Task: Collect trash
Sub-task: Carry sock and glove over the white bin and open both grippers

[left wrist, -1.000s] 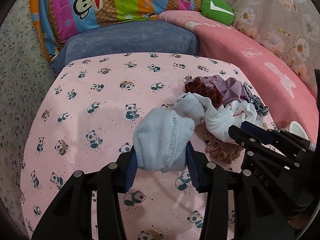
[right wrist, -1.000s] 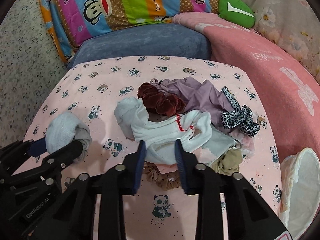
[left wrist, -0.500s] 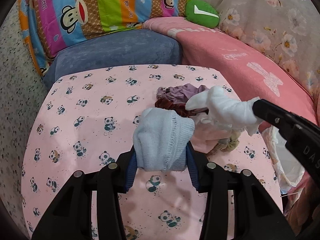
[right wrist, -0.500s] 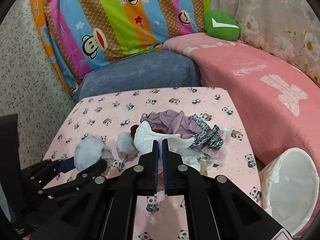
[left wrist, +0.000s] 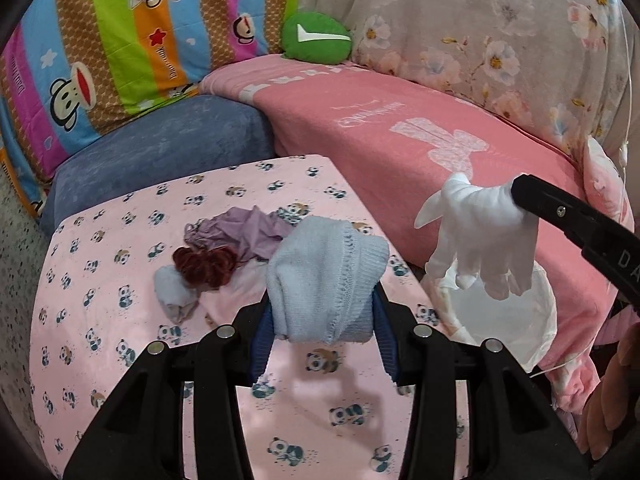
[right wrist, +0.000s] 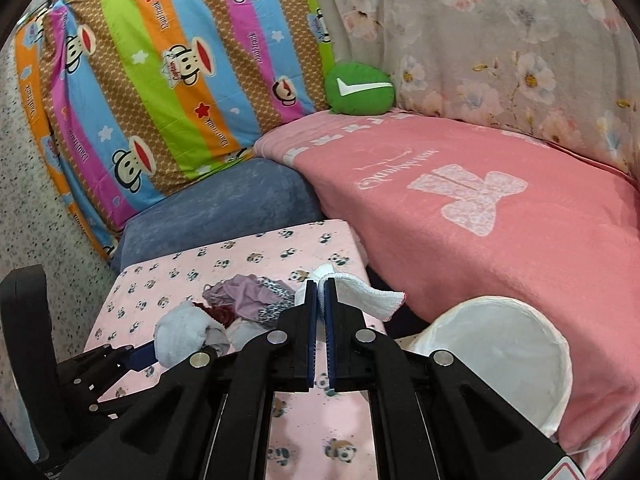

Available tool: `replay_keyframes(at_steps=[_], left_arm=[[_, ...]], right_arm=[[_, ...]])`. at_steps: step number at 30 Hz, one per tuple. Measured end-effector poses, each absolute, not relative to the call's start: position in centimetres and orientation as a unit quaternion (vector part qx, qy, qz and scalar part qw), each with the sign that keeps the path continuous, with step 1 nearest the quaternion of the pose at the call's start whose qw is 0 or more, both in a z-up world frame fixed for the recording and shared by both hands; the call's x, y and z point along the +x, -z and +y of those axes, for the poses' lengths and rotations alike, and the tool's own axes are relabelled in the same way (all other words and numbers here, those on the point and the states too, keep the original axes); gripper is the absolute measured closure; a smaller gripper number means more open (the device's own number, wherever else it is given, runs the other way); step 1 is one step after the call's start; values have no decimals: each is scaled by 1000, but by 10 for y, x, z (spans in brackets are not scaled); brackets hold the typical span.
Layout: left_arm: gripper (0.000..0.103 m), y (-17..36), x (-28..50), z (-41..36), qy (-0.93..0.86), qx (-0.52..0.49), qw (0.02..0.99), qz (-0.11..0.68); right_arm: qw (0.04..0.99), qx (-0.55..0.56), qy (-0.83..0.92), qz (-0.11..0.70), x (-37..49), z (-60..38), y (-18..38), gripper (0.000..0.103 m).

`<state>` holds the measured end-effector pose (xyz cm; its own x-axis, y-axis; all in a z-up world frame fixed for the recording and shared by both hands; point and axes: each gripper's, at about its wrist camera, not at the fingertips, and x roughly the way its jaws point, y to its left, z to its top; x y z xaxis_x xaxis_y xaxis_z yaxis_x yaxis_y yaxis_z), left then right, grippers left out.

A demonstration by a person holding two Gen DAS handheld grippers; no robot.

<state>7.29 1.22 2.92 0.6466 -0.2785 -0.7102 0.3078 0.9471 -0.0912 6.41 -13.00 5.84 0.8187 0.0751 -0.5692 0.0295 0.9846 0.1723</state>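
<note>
My left gripper [left wrist: 320,320] is shut on a light blue knitted sock [left wrist: 326,276], held above the pink panda-print table [left wrist: 120,360]; it also shows in the right wrist view [right wrist: 184,338]. My right gripper [right wrist: 320,300] is shut on a white glove [right wrist: 360,290]. In the left wrist view the white glove [left wrist: 480,232] hangs from the right gripper above the white bin [left wrist: 516,320]. The white bin [right wrist: 500,352] stands right of the table. A pile of cloth scraps [left wrist: 232,248] lies on the table.
A pink blanket-covered couch [right wrist: 500,220] runs along the right, a blue cushion [left wrist: 160,152] behind the table. A striped monkey-print sheet [right wrist: 160,80] and a green pillow [left wrist: 316,40] are at the back. A dark red scrunchie [left wrist: 204,268] and a pale sock [left wrist: 172,296] lie in the pile.
My right gripper closed on the white glove, lifted it off the pile and carried it right, over the white bin. My left gripper rose and turned right with the blue sock.
</note>
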Motion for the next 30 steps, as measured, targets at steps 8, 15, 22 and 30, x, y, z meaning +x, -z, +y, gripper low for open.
replay_keyframes(at_steps=[8,15,22,30], left_arm=[[61,-32,62,-59,218,53,897,381],[60,-29,58,-104,251,71,887,381],[59,-23,60,-132,275,80,877,386],[46,-16,61,-155,306,91,865,387]], right_arm=[[944,120,48,302,39,-203,-46,98],[935,142,85,313,25,-249,-28,98],[929,155,104,320,19,-274,-18,97],[926,167,119,316,18,-291,-18,92]])
